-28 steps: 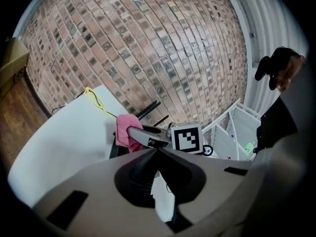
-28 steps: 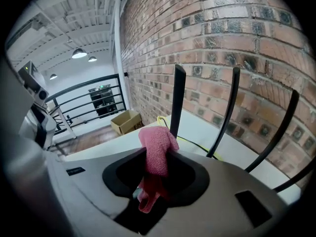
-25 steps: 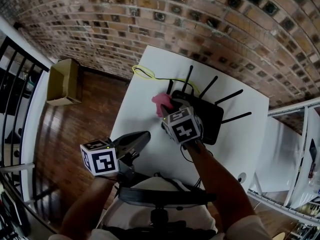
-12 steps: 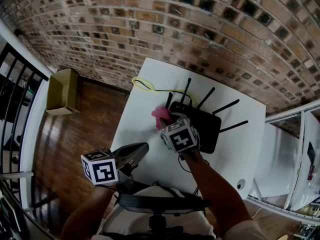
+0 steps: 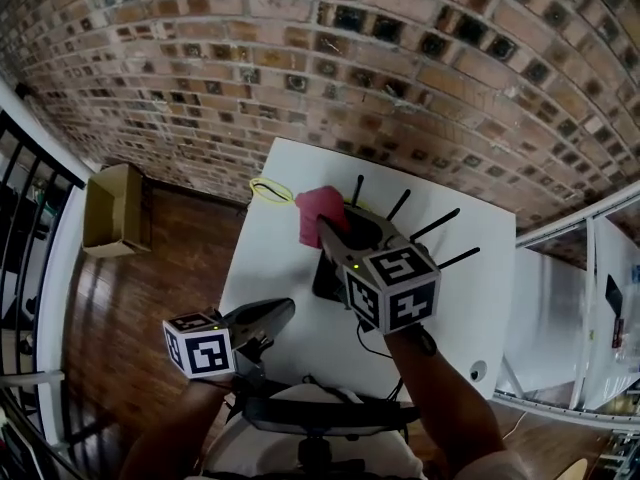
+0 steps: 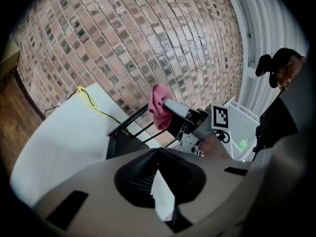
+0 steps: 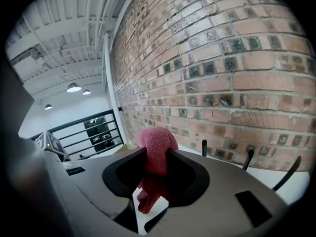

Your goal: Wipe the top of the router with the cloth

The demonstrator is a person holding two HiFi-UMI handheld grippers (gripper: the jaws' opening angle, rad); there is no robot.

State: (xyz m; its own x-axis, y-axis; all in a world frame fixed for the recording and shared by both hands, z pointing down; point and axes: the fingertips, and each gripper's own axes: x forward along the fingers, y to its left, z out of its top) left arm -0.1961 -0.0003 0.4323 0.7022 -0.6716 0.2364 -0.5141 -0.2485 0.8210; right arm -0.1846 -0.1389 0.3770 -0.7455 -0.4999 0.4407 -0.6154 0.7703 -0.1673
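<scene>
Pink cloth (image 5: pixel 318 211): your right gripper (image 5: pixel 332 230) pinches it, frame centre, over router (image 5: pixel 328 276).
Left gripper (image 5: pixel 283 310): your jaws closed, empty, lower left.

Cloth (image 5: pixel 318 211) pinched in the right gripper (image 5: pixel 327 226), up over the router (image 5: pixel 328 280); cable loop (image 5: pixel 268 190) on the table (image 5: pixel 268 268) just left; left gripper (image 5: pixel 283 311) nearer, down left; brick wall (image 5: pixel 300 68) beyond.

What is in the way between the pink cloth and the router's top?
Nothing visible. The right gripper holds the cloth in the air over the router, with only open space beneath. The antennas stand along its far edge, not over the top.
</scene>
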